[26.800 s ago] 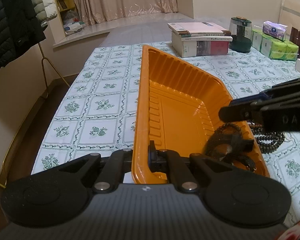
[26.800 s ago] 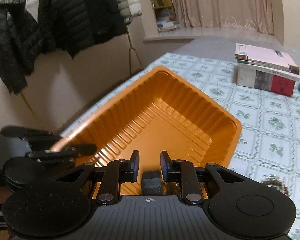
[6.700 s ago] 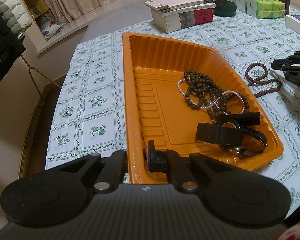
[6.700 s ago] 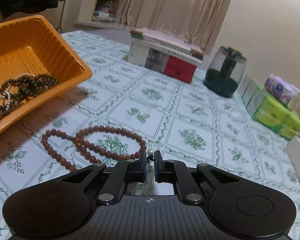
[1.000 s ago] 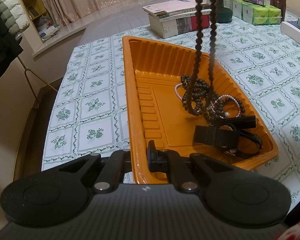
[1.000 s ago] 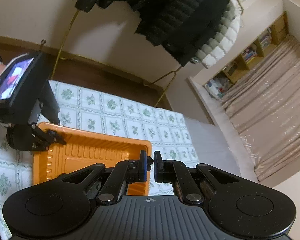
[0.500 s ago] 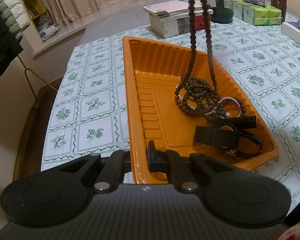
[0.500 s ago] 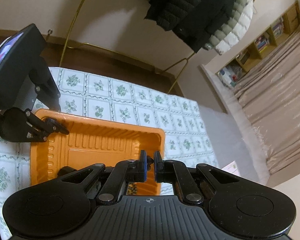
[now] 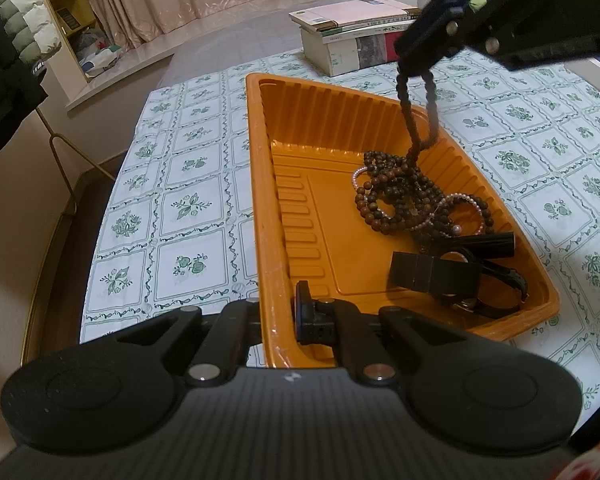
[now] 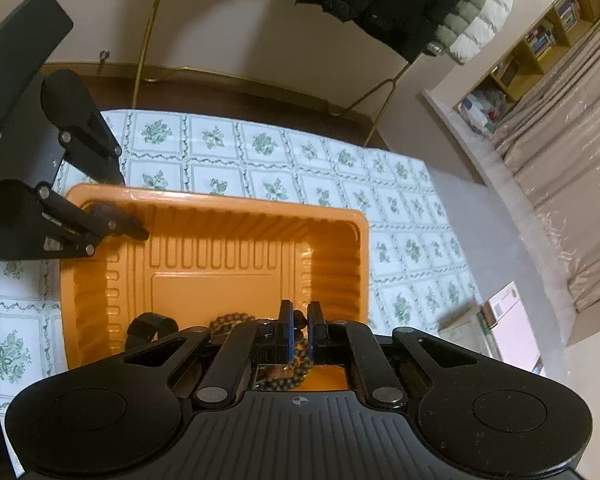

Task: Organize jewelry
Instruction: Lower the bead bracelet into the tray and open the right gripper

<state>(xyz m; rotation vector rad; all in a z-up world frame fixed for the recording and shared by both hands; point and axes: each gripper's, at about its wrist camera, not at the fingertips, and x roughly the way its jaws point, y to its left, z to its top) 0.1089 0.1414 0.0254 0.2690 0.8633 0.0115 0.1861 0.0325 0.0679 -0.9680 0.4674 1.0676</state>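
An orange plastic tray [image 9: 300, 128] lies on the patterned tablecloth. My left gripper [image 9: 278, 316] is shut on the tray's near rim. My right gripper [image 10: 300, 334] hangs above the tray [image 10: 204, 236], shut on a brown bead necklace [image 9: 416, 120] that dangles from it; the necklace's lower part rests coiled on the pile in the tray. The pile holds dark bead strands [image 9: 396, 196], a pearl bracelet [image 9: 466, 208] and a black watch [image 9: 456, 276]. In the right wrist view the beads [image 10: 296, 356] show between and below the fingers.
A stack of books [image 9: 352, 32] stands beyond the tray on the table. Jackets [image 10: 400, 4] hang on a rack past the table's left edge. The left gripper [image 10: 112, 216] shows at the tray's corner in the right wrist view.
My right gripper has come down over the tray with the necklace. More of the strand now lies coiled on the pile. The left gripper has not moved.
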